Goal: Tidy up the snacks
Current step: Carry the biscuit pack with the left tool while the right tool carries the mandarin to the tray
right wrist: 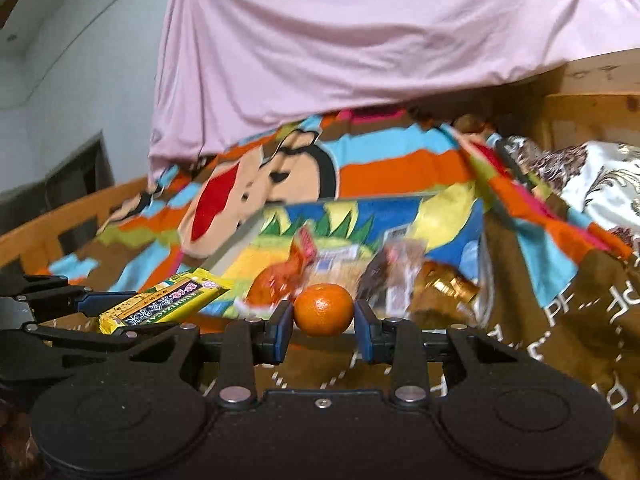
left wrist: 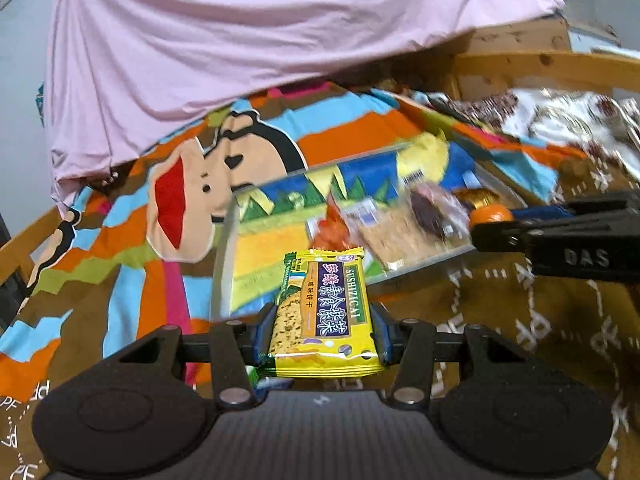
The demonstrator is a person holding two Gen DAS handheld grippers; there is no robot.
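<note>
My left gripper (left wrist: 322, 334) is shut on a yellow biscuit packet (left wrist: 324, 312) and holds it above the cloth, near the front edge of a clear tray (left wrist: 228, 248). My right gripper (right wrist: 323, 322) is shut on a small orange mandarin (right wrist: 324, 309); it shows at the right of the left wrist view (left wrist: 490, 216). The left gripper with the packet (right wrist: 160, 306) shows at the left of the right wrist view. The tray (right wrist: 236, 252) holds a red wrapped snack (right wrist: 288, 276), a brown packet (right wrist: 394, 276) and a gold-wrapped sweet (right wrist: 450, 286).
A colourful cartoon cloth (left wrist: 120, 280) covers the table. A pink-shirted person (left wrist: 240, 48) stands behind it. A wooden rail (left wrist: 540, 66) curves along the back right, with a silver patterned bag (left wrist: 568, 120) below it.
</note>
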